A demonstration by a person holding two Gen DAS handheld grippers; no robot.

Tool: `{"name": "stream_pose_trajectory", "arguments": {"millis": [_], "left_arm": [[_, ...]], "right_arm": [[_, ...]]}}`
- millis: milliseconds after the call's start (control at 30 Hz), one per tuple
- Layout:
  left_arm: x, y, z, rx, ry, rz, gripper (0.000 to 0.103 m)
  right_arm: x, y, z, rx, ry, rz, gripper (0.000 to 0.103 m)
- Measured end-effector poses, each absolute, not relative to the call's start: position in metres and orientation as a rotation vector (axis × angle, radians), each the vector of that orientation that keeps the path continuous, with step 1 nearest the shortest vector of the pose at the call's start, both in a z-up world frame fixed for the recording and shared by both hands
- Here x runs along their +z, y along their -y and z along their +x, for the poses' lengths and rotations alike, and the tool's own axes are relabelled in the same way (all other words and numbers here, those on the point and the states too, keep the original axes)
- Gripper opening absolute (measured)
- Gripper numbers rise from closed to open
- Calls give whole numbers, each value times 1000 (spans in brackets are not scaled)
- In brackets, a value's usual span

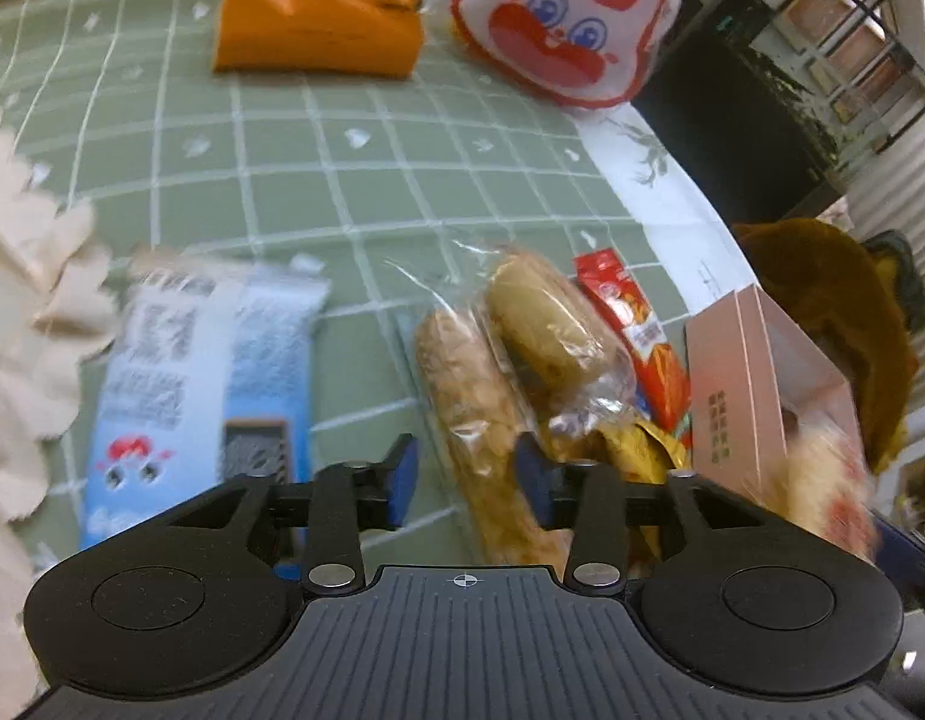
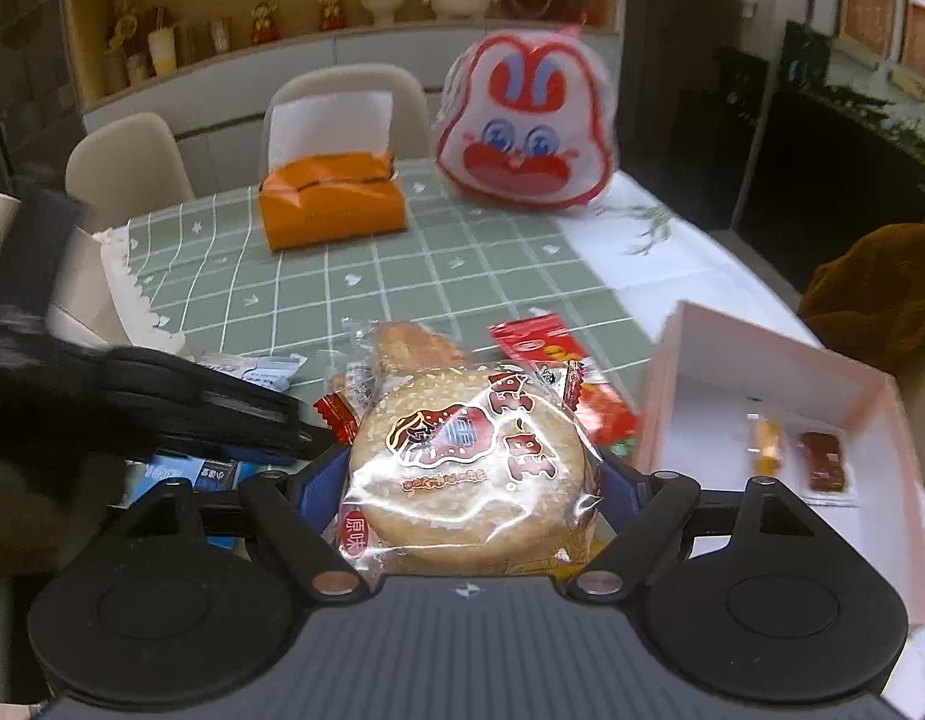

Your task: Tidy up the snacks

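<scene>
My right gripper (image 2: 469,474) is shut on a round rice cracker pack (image 2: 468,468) and holds it above the snack pile, left of the pink box (image 2: 762,372). The box holds two small snacks (image 2: 822,459). My left gripper (image 1: 465,480) is open, its blue pads on either side of a long wrapped pastry (image 1: 474,396) without clearly gripping it. A second wrapped pastry (image 1: 543,324), a red packet (image 1: 636,330) and a blue-white packet (image 1: 204,360) lie on the green checked cloth (image 1: 342,180). The pink box (image 1: 756,372) stands to the right.
An orange tissue box (image 2: 333,204) and a rabbit-face bag (image 2: 525,126) stand at the table's far side. Chairs (image 2: 126,162) stand behind the table. A brown plush item (image 2: 882,294) lies at the right edge. The left gripper's body (image 2: 132,402) is at my left.
</scene>
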State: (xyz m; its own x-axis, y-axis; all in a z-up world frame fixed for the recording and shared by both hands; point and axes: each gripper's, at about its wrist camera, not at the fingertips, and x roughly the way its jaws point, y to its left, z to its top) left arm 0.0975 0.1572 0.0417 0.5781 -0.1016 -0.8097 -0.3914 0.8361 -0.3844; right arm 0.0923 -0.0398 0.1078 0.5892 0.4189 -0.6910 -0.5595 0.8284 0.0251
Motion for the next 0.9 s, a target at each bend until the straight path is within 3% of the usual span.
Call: {"name": "stream_pose_trajectory", "arguments": {"millis": [33,400,633,900], "left_arm": [[41,-152,103,188,-955,-559,55],[35,-120,119,186,-1044,-408,47],[35,-102,66,38,-1053,-391,44],[40,-66,-8,-126,-1090,-312,43]], "right_arm": [[111,47,88,563,-742,-195,83],[95,104,35,505,-815,-114,83],[64,111,10,541,-883,-149,84],[42,130,-6,596,-942,-173,92]]}}
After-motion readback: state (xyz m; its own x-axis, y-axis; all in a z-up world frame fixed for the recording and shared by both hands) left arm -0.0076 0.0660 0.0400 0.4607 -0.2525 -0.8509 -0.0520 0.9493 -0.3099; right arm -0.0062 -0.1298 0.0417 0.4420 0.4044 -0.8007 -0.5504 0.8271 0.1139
